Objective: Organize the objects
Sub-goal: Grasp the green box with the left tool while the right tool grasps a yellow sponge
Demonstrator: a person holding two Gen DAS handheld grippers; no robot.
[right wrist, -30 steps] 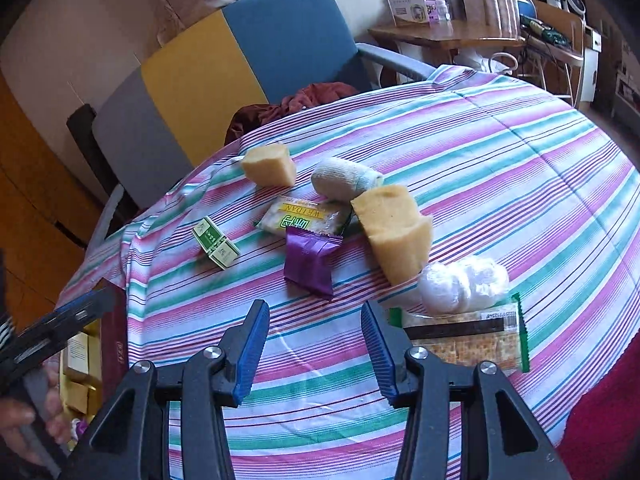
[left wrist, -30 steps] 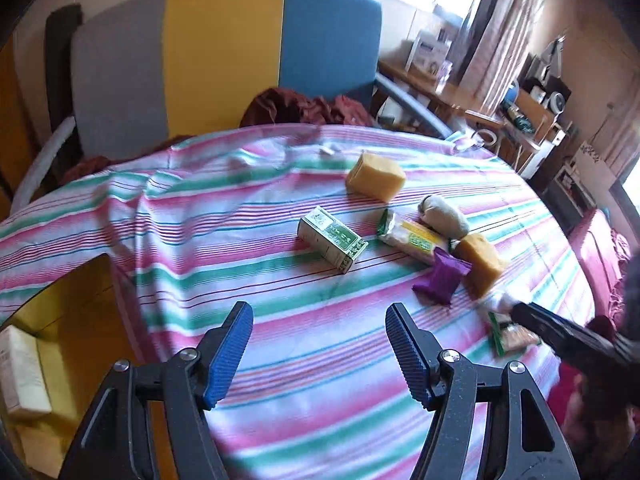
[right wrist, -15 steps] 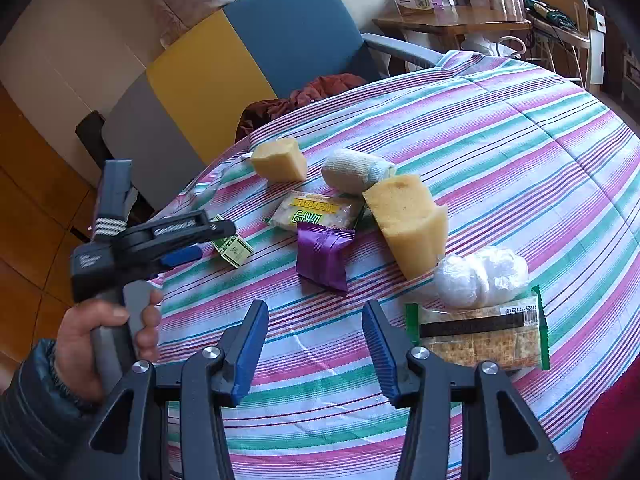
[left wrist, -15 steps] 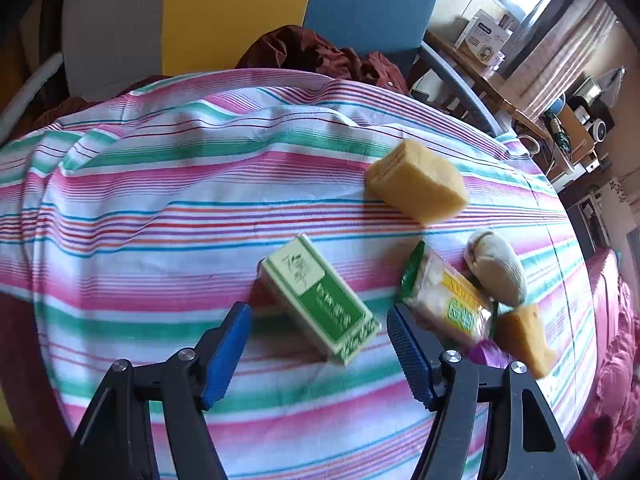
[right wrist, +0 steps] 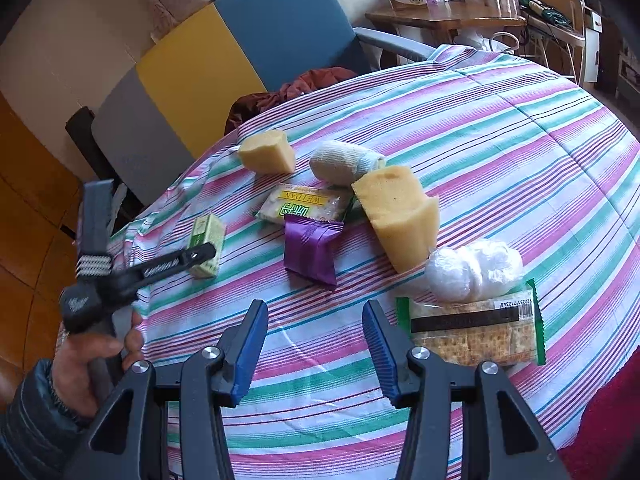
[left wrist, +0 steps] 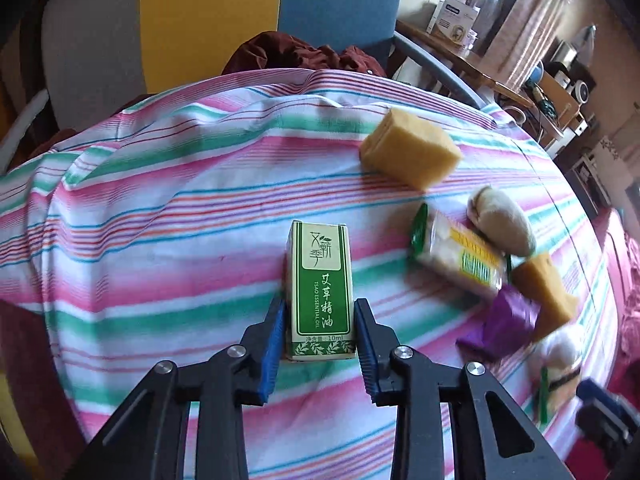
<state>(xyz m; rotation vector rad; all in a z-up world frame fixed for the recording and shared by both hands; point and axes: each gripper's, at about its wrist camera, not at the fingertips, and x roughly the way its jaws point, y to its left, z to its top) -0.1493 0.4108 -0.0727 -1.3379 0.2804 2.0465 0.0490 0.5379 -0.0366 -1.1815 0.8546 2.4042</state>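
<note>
My left gripper is shut on a small green and white essential-oil box lying on the striped tablecloth; the box also shows in the right wrist view with the left gripper on it. My right gripper is open and empty above the cloth, near a purple packet. Around it lie a cracker packet, a white plastic bundle, a large yellow sponge, a small yellow sponge, a yellow-green snack pack and a bandage roll.
A chair with grey, yellow and blue back panels stands behind the table with dark red cloth on its seat. A wooden desk with boxes is at the back right. The table edge drops off at left.
My left gripper moved forward to the green box and closed on it; the box now lies lengthwise between the fingers. My right gripper stayed open, nearly still.
</note>
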